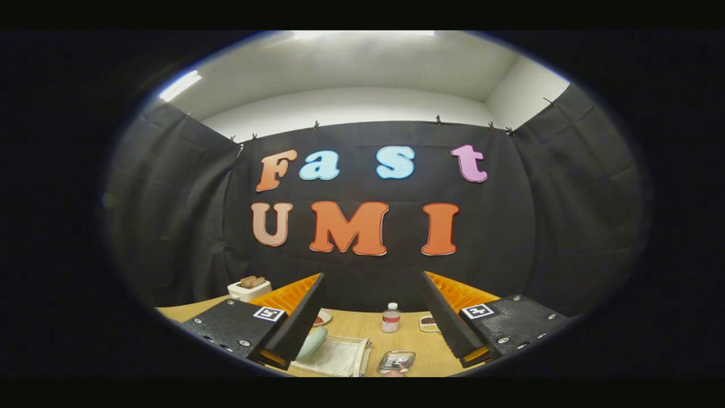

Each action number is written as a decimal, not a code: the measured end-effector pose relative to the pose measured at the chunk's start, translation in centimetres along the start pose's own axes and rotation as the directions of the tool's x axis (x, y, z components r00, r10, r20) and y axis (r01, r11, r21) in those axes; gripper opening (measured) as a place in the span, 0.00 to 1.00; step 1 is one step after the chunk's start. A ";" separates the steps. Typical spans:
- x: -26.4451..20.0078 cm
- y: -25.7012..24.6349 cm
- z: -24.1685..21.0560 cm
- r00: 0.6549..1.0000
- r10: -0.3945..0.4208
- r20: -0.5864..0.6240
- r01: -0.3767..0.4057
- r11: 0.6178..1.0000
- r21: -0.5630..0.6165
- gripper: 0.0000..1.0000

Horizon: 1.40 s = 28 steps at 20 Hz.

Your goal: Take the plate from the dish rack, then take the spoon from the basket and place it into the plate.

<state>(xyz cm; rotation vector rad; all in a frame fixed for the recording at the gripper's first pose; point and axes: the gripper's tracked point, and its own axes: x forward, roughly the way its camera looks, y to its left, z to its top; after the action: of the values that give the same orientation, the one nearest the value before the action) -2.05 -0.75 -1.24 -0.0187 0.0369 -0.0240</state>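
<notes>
The tool [374, 320] has two long fingers [300, 317] that stand wide apart with nothing between them. Each finger is a flat wedge, and its inner face carries fine ridges. The outer side of each finger shows a ribbed, honeycomb-like structure. Behind each finger sits a flat mounting plate [229, 328] with a rough dark surface and several small round silver screws along its edge. On each plate there is a small square marker [268, 313], white with a black pattern. The two sides look like mirror copies.

No readable text on anything.
</notes>
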 end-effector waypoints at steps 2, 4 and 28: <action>0.0 0.4 -0.6 1.000 0.009 -0.016 -0.009 1.000 -0.003 0.98; 0.3 0.8 -1.2 0.999 0.025 -0.031 -0.026 1.000 -0.006 0.97; 5.6 11.7 -24.8 0.372 0.310 -0.875 -0.079 0.950 0.303 0.89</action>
<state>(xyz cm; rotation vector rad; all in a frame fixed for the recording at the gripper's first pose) 2.85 10.39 -26.43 0.2272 1.2005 0.2168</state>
